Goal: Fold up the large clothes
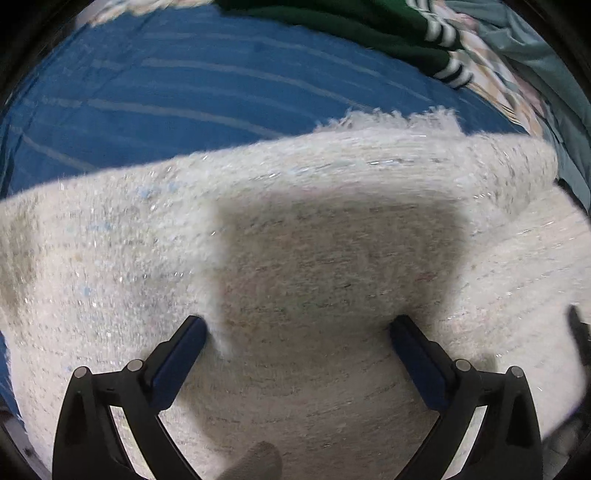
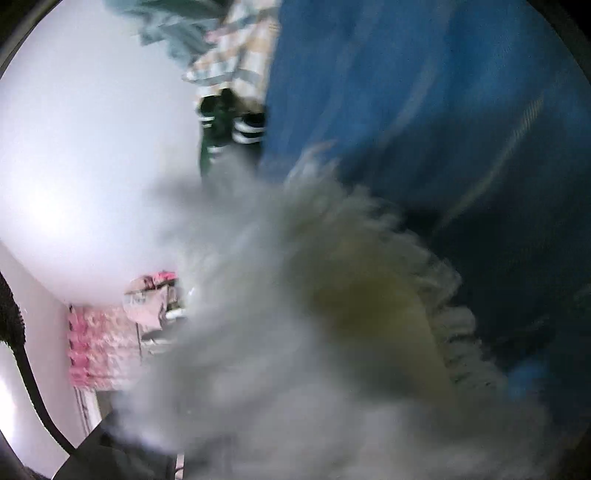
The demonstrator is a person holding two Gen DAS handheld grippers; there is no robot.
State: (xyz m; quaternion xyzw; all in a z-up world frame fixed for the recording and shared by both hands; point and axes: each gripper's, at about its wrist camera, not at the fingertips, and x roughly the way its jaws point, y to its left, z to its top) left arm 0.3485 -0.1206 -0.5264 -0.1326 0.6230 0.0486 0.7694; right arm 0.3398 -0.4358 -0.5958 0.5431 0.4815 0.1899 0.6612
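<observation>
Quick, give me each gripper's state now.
Left gripper: jaws open over the fuzzy white garment.
Right gripper: cannot be told; the garment covers it.

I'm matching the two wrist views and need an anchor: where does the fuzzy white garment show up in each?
Left wrist: the fuzzy white garment fills the lower two thirds, spread flat beneath the open left gripper.
Right wrist: the same garment, blurred, fills the centre and bottom, right against the lens; the jaws are hidden.
Shared landmark: the blue striped sheet, with the green garment with white-striped cuffs at its edge.
</observation>
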